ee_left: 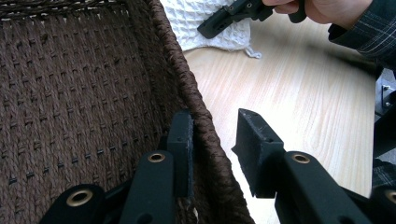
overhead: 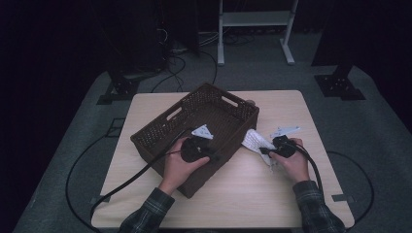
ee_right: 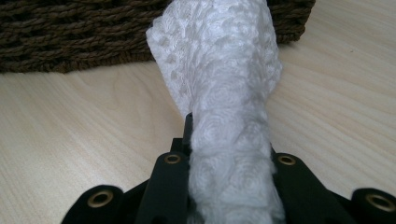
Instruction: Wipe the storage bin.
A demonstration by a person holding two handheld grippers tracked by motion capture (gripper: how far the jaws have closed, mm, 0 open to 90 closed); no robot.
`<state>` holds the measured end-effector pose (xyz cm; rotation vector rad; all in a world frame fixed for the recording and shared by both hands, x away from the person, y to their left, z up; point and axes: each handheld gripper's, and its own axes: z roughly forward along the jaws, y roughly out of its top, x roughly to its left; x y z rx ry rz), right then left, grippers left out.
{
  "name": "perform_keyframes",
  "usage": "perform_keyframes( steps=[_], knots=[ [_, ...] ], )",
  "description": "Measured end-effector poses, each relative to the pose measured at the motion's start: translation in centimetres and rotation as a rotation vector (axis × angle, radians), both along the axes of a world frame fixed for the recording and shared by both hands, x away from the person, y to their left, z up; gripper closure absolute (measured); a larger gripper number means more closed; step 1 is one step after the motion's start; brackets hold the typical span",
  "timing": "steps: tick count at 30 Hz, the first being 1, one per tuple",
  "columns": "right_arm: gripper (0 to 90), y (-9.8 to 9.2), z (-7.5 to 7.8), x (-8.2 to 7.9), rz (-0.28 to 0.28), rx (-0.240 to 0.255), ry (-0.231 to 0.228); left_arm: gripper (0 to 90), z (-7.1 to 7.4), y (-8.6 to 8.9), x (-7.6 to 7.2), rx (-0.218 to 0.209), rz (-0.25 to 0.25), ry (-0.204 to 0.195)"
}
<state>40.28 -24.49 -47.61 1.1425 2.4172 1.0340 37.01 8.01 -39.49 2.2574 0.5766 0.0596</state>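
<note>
A dark brown woven basket (overhead: 145,141) stands at an angle on the light wooden table (overhead: 286,104). My left gripper (overhead: 213,156) sits at its near right wall. In the left gripper view the left gripper (ee_left: 212,126) straddles the basket (ee_left: 93,93) rim: one jaw lies against the inside of the wall, the other stands outside with a gap, so it is open. A white textured cloth (overhead: 253,140) lies against the basket's right side. My right gripper (overhead: 265,150) is shut on it; in the right gripper view the cloth (ee_right: 219,70) rises out of the right gripper (ee_right: 229,135) towards the basket (ee_right: 70,32).
The left gripper view also shows the cloth (ee_left: 187,23) with the right gripper (ee_left: 208,28) and the hand beyond the basket wall. Bare tabletop (overhead: 252,189) lies near the person. Behind the table stand a white frame (overhead: 255,19), black stand bases (overhead: 340,87) and floor cables (overhead: 175,63).
</note>
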Motion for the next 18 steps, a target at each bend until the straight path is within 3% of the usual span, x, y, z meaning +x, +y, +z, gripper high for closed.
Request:
perform_keyframes(
  steps=[8,18],
  knots=[
    [75.6,0.0,0.6,-0.3,0.004,0.018,-0.014,66.5,0.0,0.0,0.0,0.0,0.0,0.0],
    [75.6,0.2,2.3,-1.1,0.026,0.043,-0.063,66.4,0.0,0.0,0.0,0.0,-0.001,-0.001]
  ],
)
